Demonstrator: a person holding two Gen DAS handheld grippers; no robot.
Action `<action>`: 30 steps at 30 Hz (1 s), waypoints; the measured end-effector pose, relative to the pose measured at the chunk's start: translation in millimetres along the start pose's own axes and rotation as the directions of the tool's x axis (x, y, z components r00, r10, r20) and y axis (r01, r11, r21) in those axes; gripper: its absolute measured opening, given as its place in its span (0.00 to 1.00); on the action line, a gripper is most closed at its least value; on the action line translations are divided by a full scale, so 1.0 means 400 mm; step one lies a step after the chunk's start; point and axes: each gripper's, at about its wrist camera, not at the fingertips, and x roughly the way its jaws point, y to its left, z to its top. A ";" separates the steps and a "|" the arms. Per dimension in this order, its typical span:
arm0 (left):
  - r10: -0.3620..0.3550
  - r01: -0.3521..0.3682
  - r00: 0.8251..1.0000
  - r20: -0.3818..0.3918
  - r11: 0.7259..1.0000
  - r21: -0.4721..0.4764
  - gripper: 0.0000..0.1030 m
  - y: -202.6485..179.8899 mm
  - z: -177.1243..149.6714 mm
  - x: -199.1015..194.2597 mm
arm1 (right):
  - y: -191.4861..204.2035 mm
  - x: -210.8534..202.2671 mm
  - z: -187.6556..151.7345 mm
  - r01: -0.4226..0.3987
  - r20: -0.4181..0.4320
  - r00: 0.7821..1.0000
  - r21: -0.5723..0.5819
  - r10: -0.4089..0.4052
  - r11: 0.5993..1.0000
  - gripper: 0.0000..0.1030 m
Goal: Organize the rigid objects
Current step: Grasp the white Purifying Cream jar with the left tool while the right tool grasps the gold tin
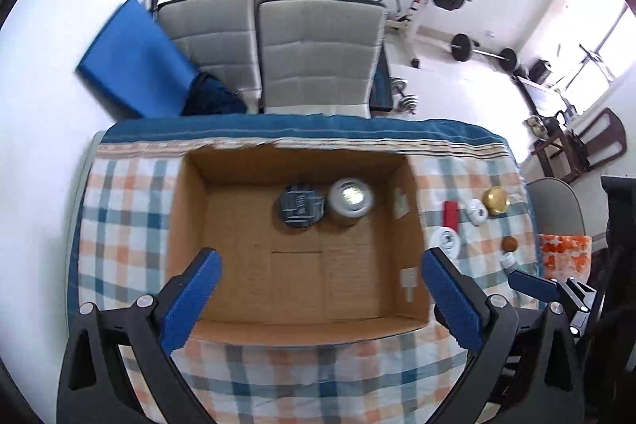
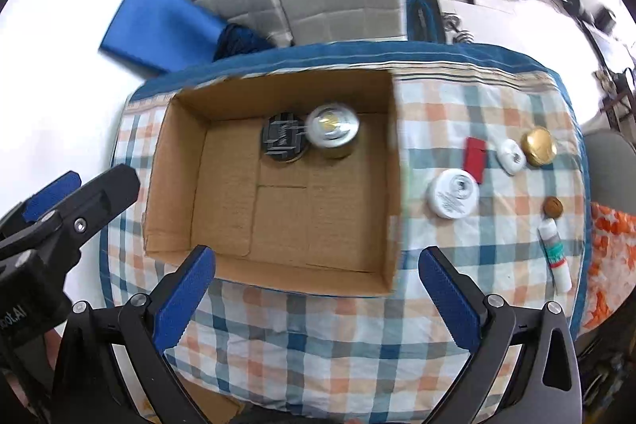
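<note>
Both fisheye views look steeply down from above the near edge of the checked cloth (image 1: pixel 127 209), each past its own two spread blue fingers. The left wrist view sits square over the cardboard box (image 1: pixel 187 225), its floor lying between and beyond the fingers (image 1: pixel 190 301). The right wrist view stands further right, the box (image 2: pixel 175 177) beyond its left finger (image 2: pixel 187 297). Both share the box, the two tins inside, the small items right of it and the grey cushions (image 1: pixel 318 54) beyond.

A checked cloth (image 2: pixel 318 336) is spread over the table. A cardboard box (image 2: pixel 391 161) is set on it. Beside the box, a red block (image 2: pixel 475 157), two white tubs (image 2: pixel 453 193), a gold lid (image 2: pixel 538 146), a brown ball (image 2: pixel 553 207) and a white tube (image 2: pixel 555 257) are laid out.
</note>
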 end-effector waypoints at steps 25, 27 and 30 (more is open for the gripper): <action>0.101 -0.012 0.872 -0.479 0.983 0.186 1.00 -0.588 0.050 0.732 | -0.941 0.203 0.147 0.138 -0.201 0.976 0.287 -0.081 0.948 1.00; 0.123 -0.027 0.849 -0.514 0.982 0.189 1.00 -0.592 0.028 0.777 | -0.949 0.237 0.155 0.135 -0.218 0.973 0.271 -0.076 0.953 1.00; 0.147 -0.048 0.822 -0.550 0.981 0.189 1.00 -0.587 0.001 0.822 | -0.949 0.288 0.162 0.115 -0.233 0.971 0.255 -0.055 0.960 1.00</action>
